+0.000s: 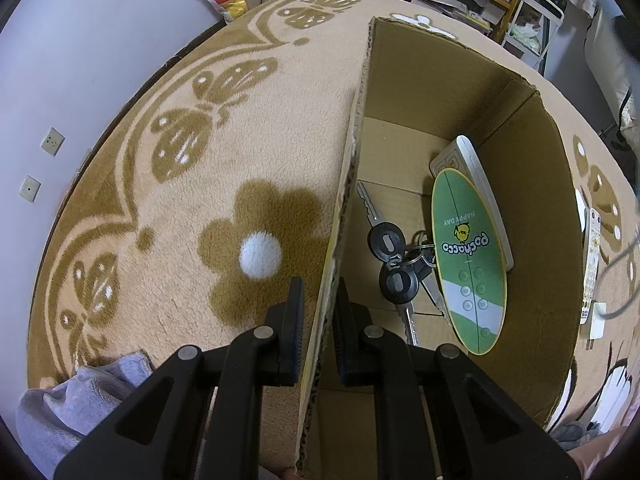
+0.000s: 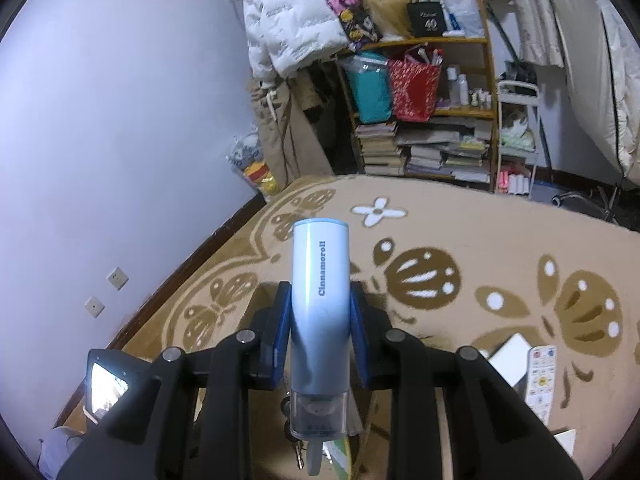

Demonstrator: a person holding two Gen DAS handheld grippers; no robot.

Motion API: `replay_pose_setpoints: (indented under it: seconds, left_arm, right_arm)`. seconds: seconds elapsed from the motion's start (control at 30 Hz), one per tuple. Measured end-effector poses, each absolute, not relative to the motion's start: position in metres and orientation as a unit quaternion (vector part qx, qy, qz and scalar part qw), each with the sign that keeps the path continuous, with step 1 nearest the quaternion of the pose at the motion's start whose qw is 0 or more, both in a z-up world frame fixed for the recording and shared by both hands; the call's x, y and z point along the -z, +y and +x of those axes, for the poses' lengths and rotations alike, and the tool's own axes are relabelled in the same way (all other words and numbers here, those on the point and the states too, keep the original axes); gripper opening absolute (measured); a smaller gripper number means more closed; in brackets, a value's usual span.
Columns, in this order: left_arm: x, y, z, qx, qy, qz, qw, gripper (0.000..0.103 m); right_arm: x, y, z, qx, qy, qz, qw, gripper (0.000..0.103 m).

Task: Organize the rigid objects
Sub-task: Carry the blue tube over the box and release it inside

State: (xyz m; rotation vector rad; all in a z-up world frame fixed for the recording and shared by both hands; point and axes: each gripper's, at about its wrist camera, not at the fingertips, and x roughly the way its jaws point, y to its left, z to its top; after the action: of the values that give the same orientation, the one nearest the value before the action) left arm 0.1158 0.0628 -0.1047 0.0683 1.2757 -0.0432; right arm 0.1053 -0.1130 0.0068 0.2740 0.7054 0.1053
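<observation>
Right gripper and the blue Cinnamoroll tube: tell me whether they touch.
Touching. The right wrist view shows the right gripper with both blue pads pressed against the sides of the Cinnamoroll tube, no gap either side.

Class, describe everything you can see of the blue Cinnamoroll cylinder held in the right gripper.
The Cinnamoroll cylinder is a smooth, glossy pale-blue tube, plastic by its look, with dark blue lettering along its side. Its near end is a translucent cap; its far end has a slightly deeper blue rim. It points away from the camera, clamped between the right gripper's blue pads, above the patterned blanket.

Blue Cinnamoroll tube [image 2: 320,304] between fingers [image 2: 280,332]
</observation>
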Motion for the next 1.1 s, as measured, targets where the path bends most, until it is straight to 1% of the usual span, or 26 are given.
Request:
replay_pose_setpoints:
  seconds: [0.2,0.37,0.73,0.8,0.83,0.87,0.93,1.0,1.03,1.07,1.1]
  left_arm:
    - [0.105,0.063,0.115,0.021,0.596,0.03,0.802,0.012]
    - [0.105,0.062,0.115,0.021,0.596,0.029,0.802,0.012]
    - [0.104,0.064,0.114,0.021,0.594,0.026,0.804,0.012]
    - [0.104,0.064,0.115,0.022,0.594,0.026,0.804,0.012]
    - [0.105,0.064,0.115,0.021,0.594,0.027,0.804,0.012]
    - [0.105,0.064,0.115,0.021,0.594,0.028,0.804,0.012]
    - [0.105,0.064,0.115,0.02,0.595,0.027,0.803,0.012]
    - [0.104,0.065,0.116,0.021,0.595,0.025,0.803,0.012]
    - [0.104,0.065,0.116,0.021,0.595,0.025,0.803,0.012]
    - [0.104,0.065,0.116,0.021,0.595,0.026,0.803,0.012]
    - [0.104,0.065,0.116,0.02,0.595,0.027,0.803,0.012]
  right_arm:
    - [0.027,-0.109,0.116,-0.063,0.394,0.146,0.905,0.029]
    - [0.051,-0.106,0.117,-0.05,0.416,0.141,0.897,0.029]
    - [0.035,-0.102,0.114,-0.052,0.393,0.111,0.911,0.03]
    - [0.034,-0.105,0.112,-0.05,0.398,0.108,0.91,0.039]
    - [0.032,-0.107,0.11,-0.047,0.4,0.103,0.909,0.048]
    - [0.031,-0.108,0.109,-0.043,0.401,0.097,0.91,0.053]
    - [0.028,-0.112,0.106,-0.039,0.399,0.084,0.912,0.053]
    - [0.028,-0.115,0.102,-0.037,0.403,0.076,0.911,0.059]
    - [0.028,-0.119,0.1,-0.034,0.405,0.077,0.911,0.064]
    - [0.028,-0.121,0.099,-0.032,0.405,0.078,0.91,0.067]
    - [0.029,-0.124,0.098,-0.027,0.407,0.078,0.91,0.067]
